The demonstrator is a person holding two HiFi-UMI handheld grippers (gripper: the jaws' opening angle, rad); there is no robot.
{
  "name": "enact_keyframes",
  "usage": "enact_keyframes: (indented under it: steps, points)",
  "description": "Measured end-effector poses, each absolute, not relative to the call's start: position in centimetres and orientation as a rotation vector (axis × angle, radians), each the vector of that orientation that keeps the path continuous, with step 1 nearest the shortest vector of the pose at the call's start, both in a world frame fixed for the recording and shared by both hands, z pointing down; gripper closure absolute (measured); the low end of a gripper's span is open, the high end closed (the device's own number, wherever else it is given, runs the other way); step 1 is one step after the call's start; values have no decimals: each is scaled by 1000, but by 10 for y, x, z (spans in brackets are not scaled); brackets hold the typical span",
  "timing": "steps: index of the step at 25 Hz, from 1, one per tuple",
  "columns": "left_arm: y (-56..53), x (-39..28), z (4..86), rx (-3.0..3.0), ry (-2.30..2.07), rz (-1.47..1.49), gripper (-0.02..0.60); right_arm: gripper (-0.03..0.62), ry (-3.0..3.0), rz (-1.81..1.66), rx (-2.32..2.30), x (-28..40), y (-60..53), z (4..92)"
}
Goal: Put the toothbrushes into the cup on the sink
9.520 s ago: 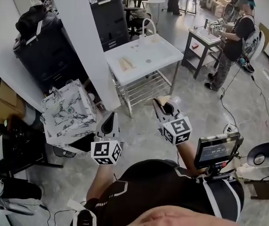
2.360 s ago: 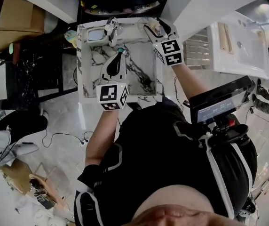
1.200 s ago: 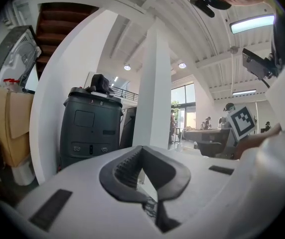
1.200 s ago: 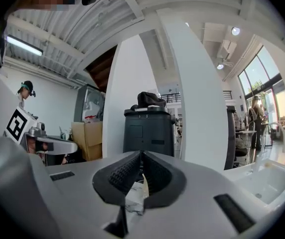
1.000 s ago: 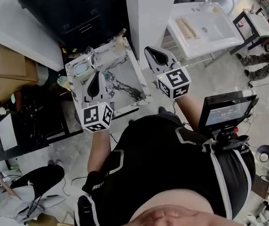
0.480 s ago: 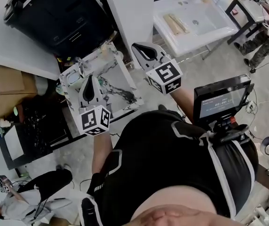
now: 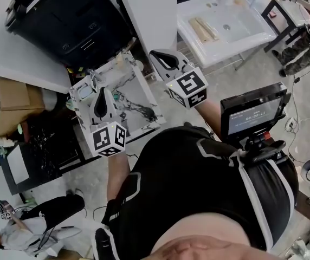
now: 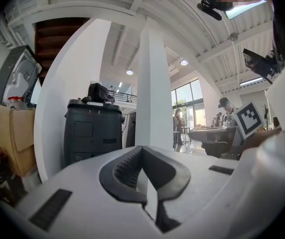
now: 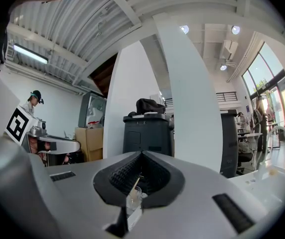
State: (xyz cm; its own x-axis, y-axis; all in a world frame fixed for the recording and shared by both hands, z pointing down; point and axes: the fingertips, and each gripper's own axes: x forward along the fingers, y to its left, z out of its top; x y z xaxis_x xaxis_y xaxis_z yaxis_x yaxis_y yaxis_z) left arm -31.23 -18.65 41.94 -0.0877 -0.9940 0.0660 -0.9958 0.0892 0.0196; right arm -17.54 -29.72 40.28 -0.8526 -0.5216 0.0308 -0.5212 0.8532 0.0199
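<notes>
In the head view the marble sink [image 7: 136, 121] stands below me, with a clear cup [image 7: 83, 92] at its far left corner. My left gripper [image 7: 102, 91] hovers over the basin, shut and empty. My right gripper [image 7: 156, 54] hangs past the sink's right rim, also shut with nothing held. In the right gripper view the jaws [image 9: 142, 156] meet at the tips, and through the notch below them I see the clear cup [image 9: 132, 195] with a thin wooden stick standing in it. The left gripper view shows jaws [image 8: 142, 151] closed in front of a white pillar [image 8: 154, 88].
A white pillar [image 7: 149, 10] rises just behind the marble sink, next to a black cabinet [image 7: 71, 20]. A white sink on a steel stand [image 7: 241, 34] at the upper right carries two tan sticks [image 7: 201, 28]. A cardboard box [image 7: 8, 104] and a dark low table [image 7: 41, 145] lie left.
Both grippers have drawn back from the cup corner of the marble sink, where they were about two seconds ago. My view has swung since; over the last half second little has moved.
</notes>
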Motion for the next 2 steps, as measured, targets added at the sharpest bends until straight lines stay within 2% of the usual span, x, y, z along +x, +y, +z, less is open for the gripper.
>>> enact_keyframes:
  steps: [2]
  points:
    - [-187,-310,419,2082,-2272,45,577,572,-2991,-19,841,-174,-298,403]
